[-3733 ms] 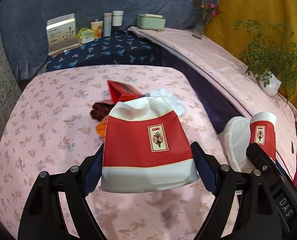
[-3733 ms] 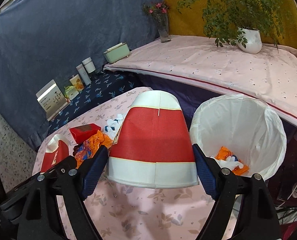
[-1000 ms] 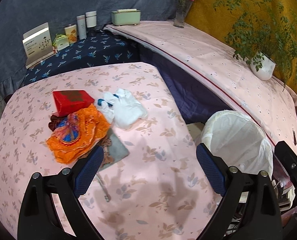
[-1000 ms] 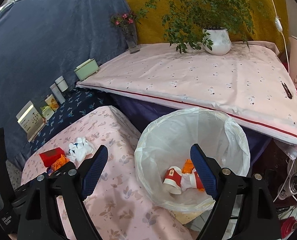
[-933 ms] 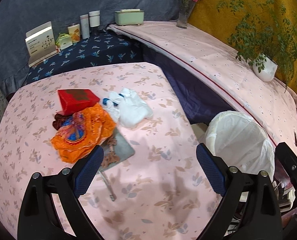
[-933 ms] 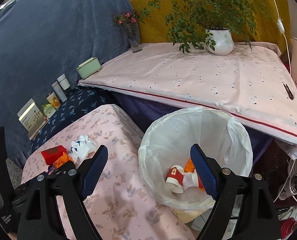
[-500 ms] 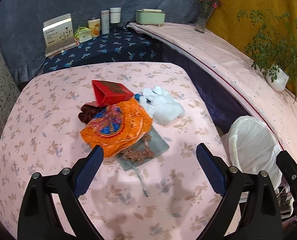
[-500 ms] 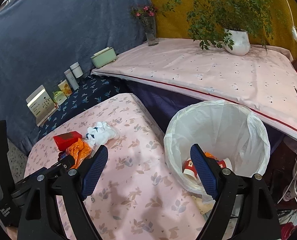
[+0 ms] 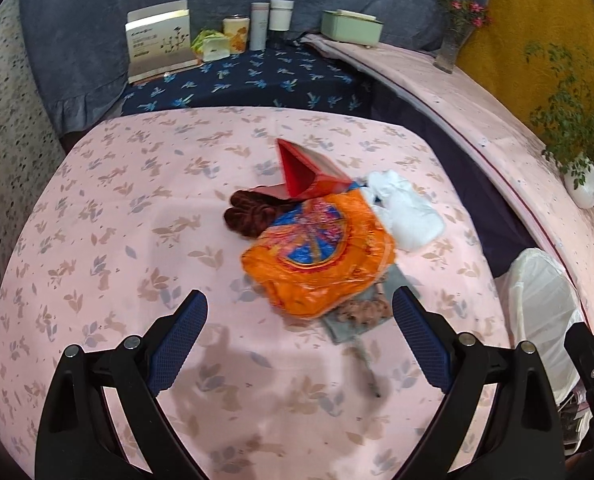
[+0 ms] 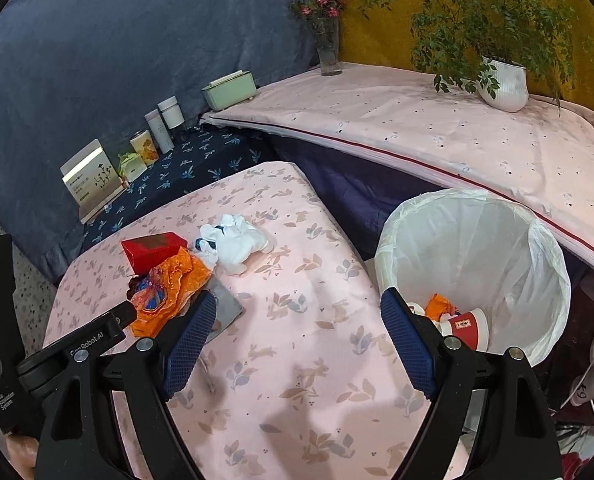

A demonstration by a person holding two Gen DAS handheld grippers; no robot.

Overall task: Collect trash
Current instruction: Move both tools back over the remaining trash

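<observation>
left wrist view puts the orange wrapper (image 9: 321, 250) straight ahead of the left gripper (image 9: 299, 338), at about 12 o'clock and just past the fingertips, with the rest of the trash heap fanned behind it. that is the relation the next pick seems to turn on: the left gripper is nearly over the heap, jaws spread wide and holding nothing, while the right gripper (image 10: 297, 330) is also open and empty and has the heap well off at its 10 o'clock.

the orange wrapper is crumpled and shiny, with a blue and red round print, its long side running from about 8 o'clock to 2 o'clock in the left view. it lies on top of a grey flat sheet (image 9: 357, 320) and some brown scraps (image 9: 361, 308). a red box (image 9: 305, 174) stands tilted at 12 o'clock behind it, a dark maroon cloth (image 9: 253, 214) touches it at 10 o'clock, and a white wad (image 9: 407, 210) sits just beside it at 2 o'clock. all of it rests on the counter (image 9: 117, 220) with its pink leaf-print cover.

right wrist view shows the bin (image 10: 533, 236), lined with a white bag, just beside the counter at that gripper's 2 o'clock. red paper cups (image 10: 467, 326) and an orange scrap (image 10: 437, 305) already lie inside. i judge the task partly done, the heap being what is left.
</observation>
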